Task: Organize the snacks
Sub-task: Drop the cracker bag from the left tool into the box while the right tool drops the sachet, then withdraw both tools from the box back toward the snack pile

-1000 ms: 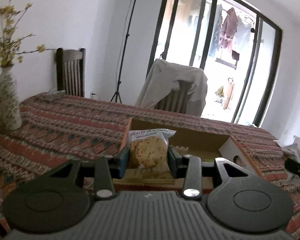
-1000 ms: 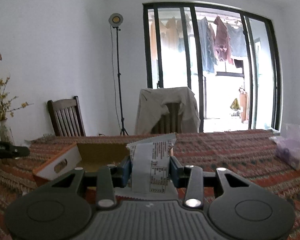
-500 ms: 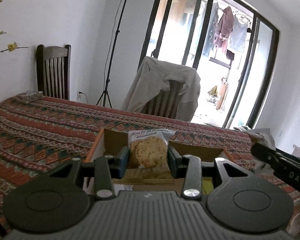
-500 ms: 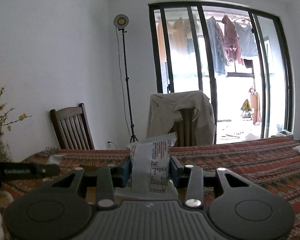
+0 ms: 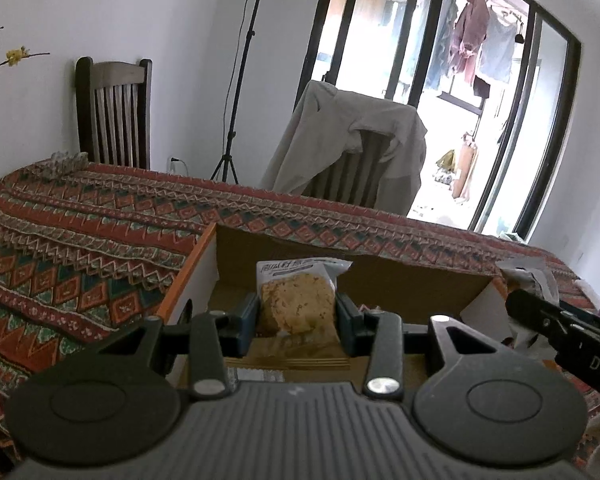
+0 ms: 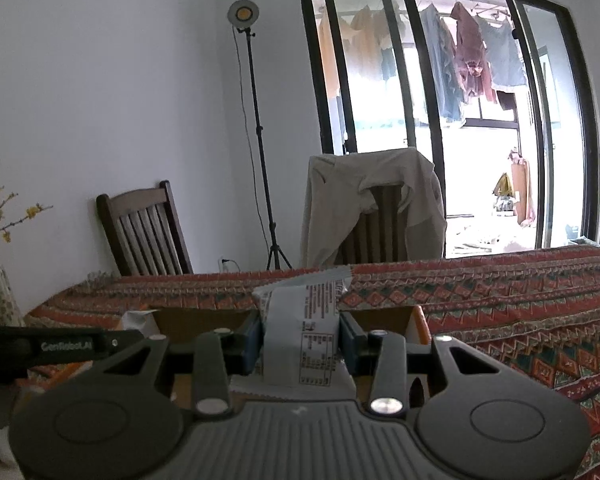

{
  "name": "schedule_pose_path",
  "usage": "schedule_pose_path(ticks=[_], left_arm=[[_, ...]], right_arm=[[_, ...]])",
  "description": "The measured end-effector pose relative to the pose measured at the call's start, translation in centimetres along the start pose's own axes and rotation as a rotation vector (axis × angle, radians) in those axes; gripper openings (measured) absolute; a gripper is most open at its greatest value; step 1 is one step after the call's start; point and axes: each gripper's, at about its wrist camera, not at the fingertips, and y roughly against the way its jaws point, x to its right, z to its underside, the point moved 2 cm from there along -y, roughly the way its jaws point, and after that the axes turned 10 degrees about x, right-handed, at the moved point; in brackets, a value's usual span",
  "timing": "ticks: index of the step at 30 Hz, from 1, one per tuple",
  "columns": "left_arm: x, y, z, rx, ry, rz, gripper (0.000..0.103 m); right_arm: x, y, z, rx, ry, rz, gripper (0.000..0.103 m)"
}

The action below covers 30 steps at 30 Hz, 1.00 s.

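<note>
The left gripper (image 5: 296,312) is clamped on a cookie packet (image 5: 298,300), printed face toward the camera, held upright over the open cardboard box (image 5: 379,280). The right gripper (image 6: 301,344) pinches a second snack packet (image 6: 303,340) by its sides, label side facing the camera, above the same box (image 6: 383,318). The box sits on a patterned tablecloth (image 5: 80,240). Beyond the far table edge stand a dark wooden chair (image 6: 144,232), a light stand (image 6: 256,120) and a chair draped with a beige jacket (image 6: 371,208).
</note>
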Motion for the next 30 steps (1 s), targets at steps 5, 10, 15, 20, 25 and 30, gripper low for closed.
schedule_pose_path(ticks=[5, 10, 15, 20, 25, 30], left_arm=[[0.0, -0.1, 0.0, 0.002, -0.003, 0.0, 0.041], [0.1, -0.1, 0.0, 0.003, -0.003, 0.008, 0.043], [-0.6, 0.4, -0.2, 0.033, 0.029, -0.002, 0.085], [-0.9, 1.5, -0.7, 0.09, 0.047, -0.011, 0.103], [-0.9, 1.7, -0.7, 0.094, 0.046, -0.018, 0.103], [-1.0, 1.9, -0.7, 0.098, 0.051, -0.021, 0.103]], right_arm=[[-0.1, -0.2, 0.4, -0.014, 0.002, 0.001, 0.039], [0.2, -0.2, 0.5, -0.023, -0.007, 0.011, 0.04], [0.6, -0.5, 0.5, -0.038, -0.031, 0.01, 0.081], [1.2, 0.0, 0.6, -0.029, -0.05, 0.015, 0.103], [1.6, 0.0, 0.8, -0.033, -0.057, 0.036, 0.103], [1.5, 0.0, 0.7, -0.032, -0.056, 0.041, 0.103]])
